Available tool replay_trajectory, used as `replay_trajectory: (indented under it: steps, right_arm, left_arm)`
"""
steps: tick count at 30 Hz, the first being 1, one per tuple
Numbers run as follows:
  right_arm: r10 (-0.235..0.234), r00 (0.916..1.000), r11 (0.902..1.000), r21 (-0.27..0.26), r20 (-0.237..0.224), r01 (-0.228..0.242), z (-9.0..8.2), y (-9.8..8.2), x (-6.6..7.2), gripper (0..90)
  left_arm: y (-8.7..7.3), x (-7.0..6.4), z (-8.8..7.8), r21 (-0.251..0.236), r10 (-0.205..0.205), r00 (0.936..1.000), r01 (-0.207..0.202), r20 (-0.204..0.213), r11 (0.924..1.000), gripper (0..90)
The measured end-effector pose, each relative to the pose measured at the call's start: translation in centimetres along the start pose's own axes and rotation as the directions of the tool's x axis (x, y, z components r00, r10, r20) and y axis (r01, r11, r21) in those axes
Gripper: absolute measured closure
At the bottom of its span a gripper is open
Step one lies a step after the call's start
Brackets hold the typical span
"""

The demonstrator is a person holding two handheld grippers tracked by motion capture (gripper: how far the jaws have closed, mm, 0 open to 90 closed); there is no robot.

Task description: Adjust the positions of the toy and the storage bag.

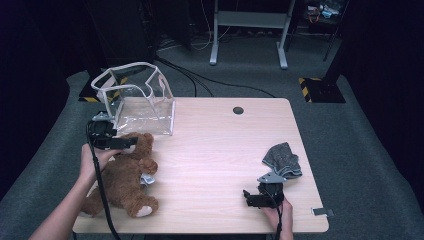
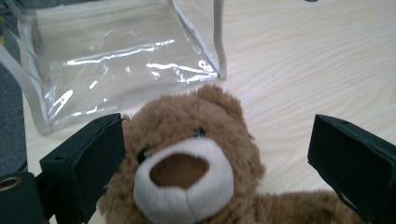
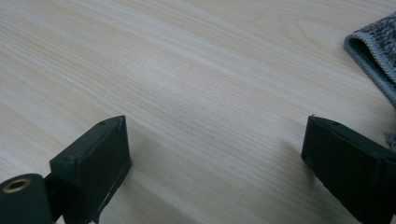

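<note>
A brown teddy bear (image 1: 125, 176) lies on its back at the table's left front, its head toward a clear plastic bag (image 1: 145, 106). My left gripper (image 1: 131, 143) hovers over the bear's head with its jaws wide open. In the left gripper view the bear's face (image 2: 187, 158) sits between the jaws. The right jaw stands well clear of it and the left jaw is close to the fur. The left gripper (image 2: 219, 123) grips nothing. My right gripper (image 1: 250, 198) rests low near the front right edge. It is open (image 3: 215, 126) over bare wood.
The clear bag (image 2: 116, 56) stands open at the back left of the wooden table (image 1: 220, 145). A folded grey cloth (image 1: 282, 159) lies just beyond the right gripper, its edge (image 3: 376, 42) in the right gripper view. A cable hole (image 1: 238, 110) is at the back.
</note>
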State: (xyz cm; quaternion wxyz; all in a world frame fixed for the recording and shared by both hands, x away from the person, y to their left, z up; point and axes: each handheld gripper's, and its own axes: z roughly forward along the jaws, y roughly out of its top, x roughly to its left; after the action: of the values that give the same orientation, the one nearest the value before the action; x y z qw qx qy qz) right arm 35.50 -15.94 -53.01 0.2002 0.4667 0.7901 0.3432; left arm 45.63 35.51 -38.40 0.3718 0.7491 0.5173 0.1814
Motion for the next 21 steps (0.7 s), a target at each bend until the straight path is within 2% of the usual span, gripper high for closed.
replay_trajectory:
  steps: [2, 3, 4, 5, 6, 8, 10, 11, 12, 13, 15, 17, 18, 21]
  right_arm:
    - [0.001, 1.0, 1.0, 0.0, -0.001, -0.001, 0.0, 0.0, 0.0, 6.9]
    - [0.0, 1.0, 1.0, 0.0, 0.0, 0.0, 0.0, 0.0, 0.0, 6.8]
    - [0.0, 1.0, 1.0, 0.0, -0.001, 0.0, 0.0, 0.0, 0.0, 6.8]
    - [-0.001, 1.0, 1.0, 0.0, -0.001, 0.001, 0.0, 0.0, 0.0, 6.8]
    - [0.0, 1.0, 1.0, 0.0, 0.0, 0.0, 0.0, 0.0, 0.0, 6.8]
    - [0.0, 1.0, 1.0, 0.0, -0.001, 0.0, 0.0, 0.0, 0.0, 6.8]
    - [-0.001, 1.0, 1.0, 0.0, 0.0, 0.001, 0.0, 0.0, 0.0, 6.8]
    - [-0.001, 1.0, 1.0, 0.0, -0.001, 0.001, 0.0, 0.0, 0.0, 6.8]
    - [-0.001, 1.0, 1.0, 0.0, -0.001, 0.001, 0.0, 0.0, 0.0, 6.8]
    - [0.0, 1.0, 1.0, 0.0, -0.001, 0.0, 0.0, 0.0, 0.0, 6.8]
    - [-0.001, 1.0, 1.0, 0.0, -0.001, 0.001, 0.0, 0.0, 0.0, 6.8]
    - [-0.001, 1.0, 1.0, 0.0, -0.001, 0.001, 0.0, 0.0, 0.0, 6.8]
    - [0.0, 1.0, 1.0, 0.0, -0.001, 0.0, 0.0, 0.0, 0.0, 6.8]
    - [-0.011, 0.9999, 0.9999, 0.002, -0.001, 0.011, 0.0, 0.0, -0.1, 6.7]
  left_arm:
    - [0.3, 0.0, 0.1, -0.001, 0.003, 1.0, -0.003, -0.003, 1.0, 3.0]
    - [1.0, 0.0, 0.3, -0.004, 0.002, 1.0, -0.002, 0.001, 1.0, 2.8]
    - [1.3, -0.2, 0.5, -0.019, -0.013, 0.9999, 0.013, -0.005, 0.9997, 2.5]
    - [1.8, -0.1, 0.7, -0.019, 0.017, 0.9997, -0.017, -0.017, 0.9997, 2.5]
    - [2.2, -0.2, 0.8, -0.015, 0.018, 0.9997, -0.018, -0.016, 0.9997, 2.4]
    - [2.8, -0.3, 1.1, -0.038, 0.002, 0.9999, -0.002, -0.015, 0.9993, 2.4]
    - [3.2, -0.4, 1.2, -0.037, 0.006, 0.9999, -0.007, -0.012, 0.9993, 2.4]
    - [3.9, -0.4, 1.4, -0.031, 0.035, 0.9994, -0.035, -0.003, 0.9989, 2.4]
    - [3.9, -0.4, 1.4, -0.031, 0.035, 0.9994, -0.035, -0.003, 0.9989, 1.8]
    - [4.5, -0.6, 1.7, -0.043, 0.055, 0.9984, -0.056, -0.015, 0.9975, 1.6]
    - [5.2, -0.6, 2.0, -0.041, 0.053, 0.9986, -0.052, 0.006, 0.9978, 1.4]
    - [5.5, -0.6, 2.1, -0.048, 0.048, 0.9988, -0.048, 0.008, 0.9977, 1.4]
    - [5.9, -0.8, 2.3, -0.058, 0.057, 0.9983, -0.057, -0.01, 0.9967, 1.4]
    - [7.1, -0.9, 2.7, -0.068, 0.067, 0.9977, -0.067, -0.014, 0.9954, 1.9]
